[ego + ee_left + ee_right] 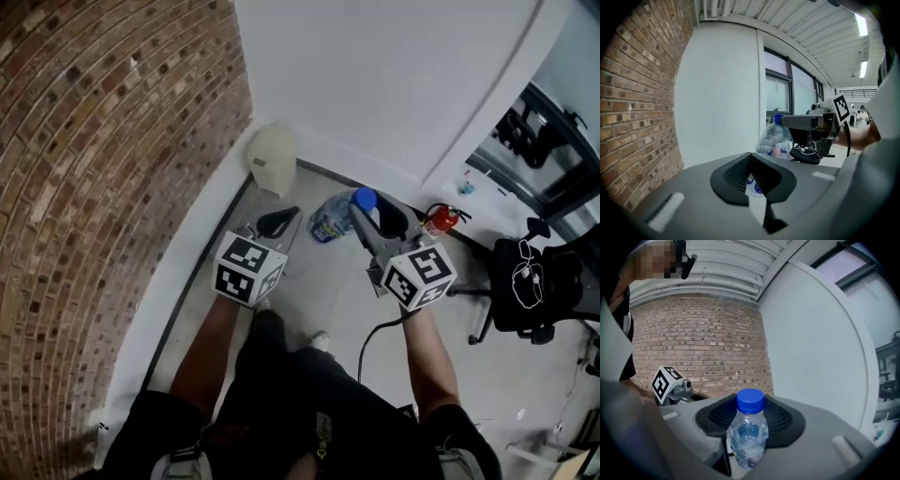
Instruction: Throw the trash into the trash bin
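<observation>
A clear plastic bottle (330,221) with a blue cap hangs over the floor, my right gripper (371,214) shut on it. In the right gripper view the bottle (749,434) stands cap up between the dark pads. My left gripper (278,222) is beside it on the left, its pads closed on a thin white scrap with blue print (754,185). The beige trash bin (274,159) stands in the corner, just beyond both grippers. From the left gripper view, the bottle (776,139) and the right gripper (806,123) show to the right.
A brick wall (103,141) runs along the left and a white wall (394,84) behind the bin. A red fire extinguisher (441,218) and a black office chair (530,281) stand to the right. The person's legs and shoes are below the grippers.
</observation>
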The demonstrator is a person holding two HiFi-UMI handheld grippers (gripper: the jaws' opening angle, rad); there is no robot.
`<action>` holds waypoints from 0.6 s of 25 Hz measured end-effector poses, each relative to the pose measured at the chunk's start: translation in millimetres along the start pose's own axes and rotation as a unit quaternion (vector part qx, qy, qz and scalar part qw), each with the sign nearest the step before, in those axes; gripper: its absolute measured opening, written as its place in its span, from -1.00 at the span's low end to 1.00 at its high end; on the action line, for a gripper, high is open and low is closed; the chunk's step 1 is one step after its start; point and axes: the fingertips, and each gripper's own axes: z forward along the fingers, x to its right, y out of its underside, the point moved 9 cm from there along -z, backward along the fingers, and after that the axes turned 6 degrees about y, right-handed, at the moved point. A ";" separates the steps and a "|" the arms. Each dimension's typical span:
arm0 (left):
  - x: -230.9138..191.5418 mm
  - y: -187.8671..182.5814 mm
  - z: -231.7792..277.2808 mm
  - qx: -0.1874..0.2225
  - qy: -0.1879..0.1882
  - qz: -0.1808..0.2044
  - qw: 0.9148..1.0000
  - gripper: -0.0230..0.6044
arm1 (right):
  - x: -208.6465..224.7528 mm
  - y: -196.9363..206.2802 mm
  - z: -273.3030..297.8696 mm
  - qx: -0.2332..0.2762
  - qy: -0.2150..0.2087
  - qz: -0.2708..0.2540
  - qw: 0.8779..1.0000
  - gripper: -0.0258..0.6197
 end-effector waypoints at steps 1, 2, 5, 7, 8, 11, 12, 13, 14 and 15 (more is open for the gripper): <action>-8.1 2.5 -3.4 0.003 -0.005 -0.005 1.000 -0.90 | -4.8 -0.9 9.2 0.001 -0.006 0.000 1.000 -0.36; -16.8 5.0 -6.0 0.006 -0.008 -0.009 1.000 -0.91 | -9.6 -1.5 18.7 0.001 -0.011 -0.001 1.000 -0.36; -45.1 14.7 -8.8 0.012 -0.009 -0.022 1.000 -0.91 | -23.5 -0.2 46.8 -0.007 -0.017 -0.006 1.000 -0.36; -65.9 20.4 -6.0 0.016 -0.002 -0.030 0.999 -0.90 | -28.6 1.2 65.7 -0.015 -0.013 -0.012 1.000 -0.36; -77.4 22.3 -4.1 0.017 0.001 -0.033 0.999 -0.90 | -29.8 1.7 76.2 -0.018 -0.009 -0.014 1.000 -0.36; -117.1 26.2 2.4 0.018 0.010 -0.036 0.999 -0.90 | -32.1 3.9 111.1 -0.030 0.003 -0.017 0.999 -0.36; -131.3 28.0 4.7 0.017 0.014 -0.037 0.999 -0.91 | -33.0 5.3 123.7 -0.034 0.008 -0.017 0.999 -0.36; -145.9 30.0 6.6 0.016 0.019 -0.038 0.999 -0.90 | -34.2 7.2 136.8 -0.039 0.013 -0.017 0.999 -0.36; -160.7 32.4 8.0 0.014 0.023 -0.039 0.999 -0.90 | -35.9 9.6 150.3 -0.044 0.017 -0.017 0.999 -0.36; -175.4 34.9 8.9 0.012 0.025 -0.039 0.999 -0.91 | -38.1 12.5 163.9 -0.050 0.022 -0.017 0.998 -0.36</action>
